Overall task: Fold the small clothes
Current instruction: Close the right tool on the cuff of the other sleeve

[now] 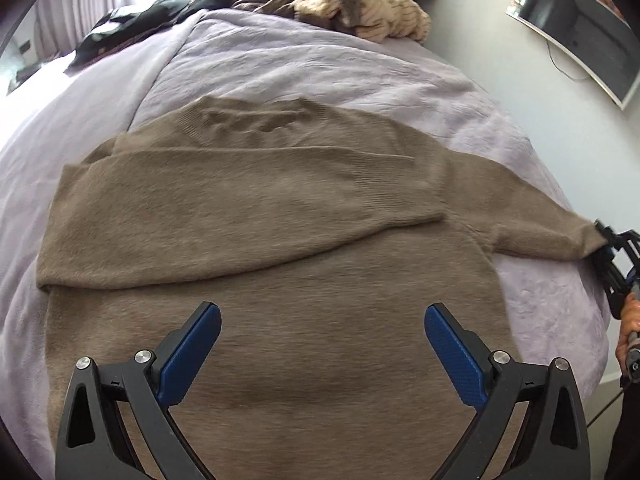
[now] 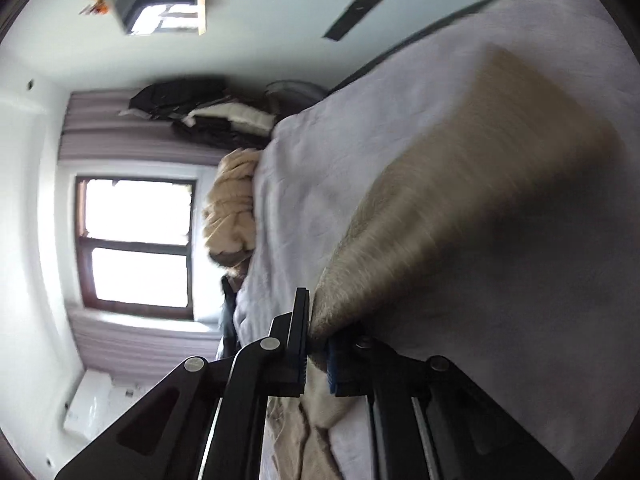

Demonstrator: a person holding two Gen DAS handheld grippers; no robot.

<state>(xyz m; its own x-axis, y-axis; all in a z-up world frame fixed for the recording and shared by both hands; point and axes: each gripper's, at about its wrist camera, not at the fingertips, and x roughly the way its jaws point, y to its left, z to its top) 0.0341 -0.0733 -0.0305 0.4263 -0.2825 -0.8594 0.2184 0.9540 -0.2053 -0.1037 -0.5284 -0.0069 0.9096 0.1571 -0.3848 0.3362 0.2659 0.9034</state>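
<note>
On the bed [image 1: 280,68], the sweater [image 1: 260,240] lies flat, one sleeve already folded across its body. The right hand-held gripper [image 2: 318,344] clamps the other sleeve's cuff [image 2: 340,312], stretched outward to the right. The left hand-held gripper [image 1: 322,332] hovers wide over the hem.

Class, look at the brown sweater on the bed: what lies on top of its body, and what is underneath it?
One sleeve lies folded across the brown sweater. The lilac bedcover shows around it; what is beneath the sweater is covered.
</note>
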